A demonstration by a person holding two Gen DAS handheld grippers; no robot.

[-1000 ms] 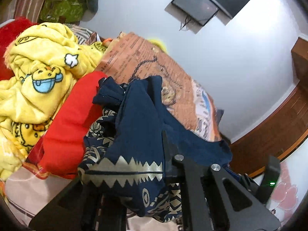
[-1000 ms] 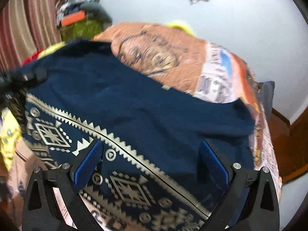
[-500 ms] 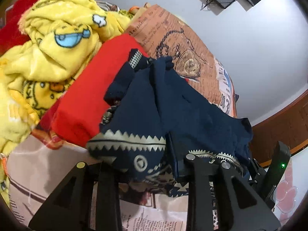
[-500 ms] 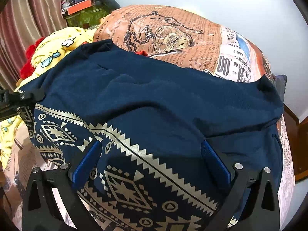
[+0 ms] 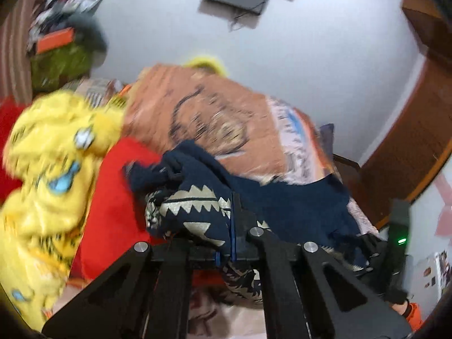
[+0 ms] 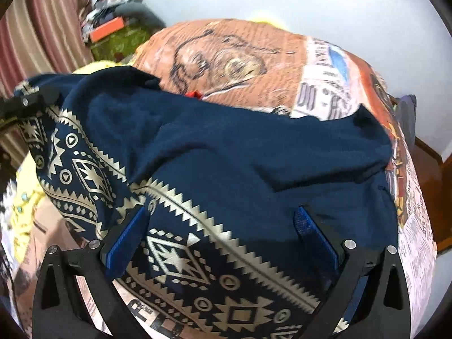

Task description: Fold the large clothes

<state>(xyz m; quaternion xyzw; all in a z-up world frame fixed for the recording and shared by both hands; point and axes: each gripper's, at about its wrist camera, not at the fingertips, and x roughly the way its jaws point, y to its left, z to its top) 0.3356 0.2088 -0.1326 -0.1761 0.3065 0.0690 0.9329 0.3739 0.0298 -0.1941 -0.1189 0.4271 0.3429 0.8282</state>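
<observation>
A large navy garment [image 6: 240,155] with a gold geometric border lies spread over the bed. My left gripper [image 5: 230,220] is shut on a bunched corner of the navy garment [image 5: 197,206] and holds it lifted. It also shows at the left edge of the right wrist view [image 6: 31,104]. My right gripper [image 6: 220,237] is open, its blue pads [image 6: 125,237] either side of the patterned hem, low over the cloth.
The bed carries an orange newspaper-print sheet [image 6: 240,56]. A yellow cartoon blanket [image 5: 53,169] and a red cloth [image 5: 110,209] are heaped at the left. A green box [image 6: 118,39] with clutter stands by the striped curtain. Wooden furniture [image 5: 409,141] stands at the right.
My left gripper has lifted and pulled the garment's corner up and leftward, so the cloth now wrinkles toward it. My right gripper stays open over the hem.
</observation>
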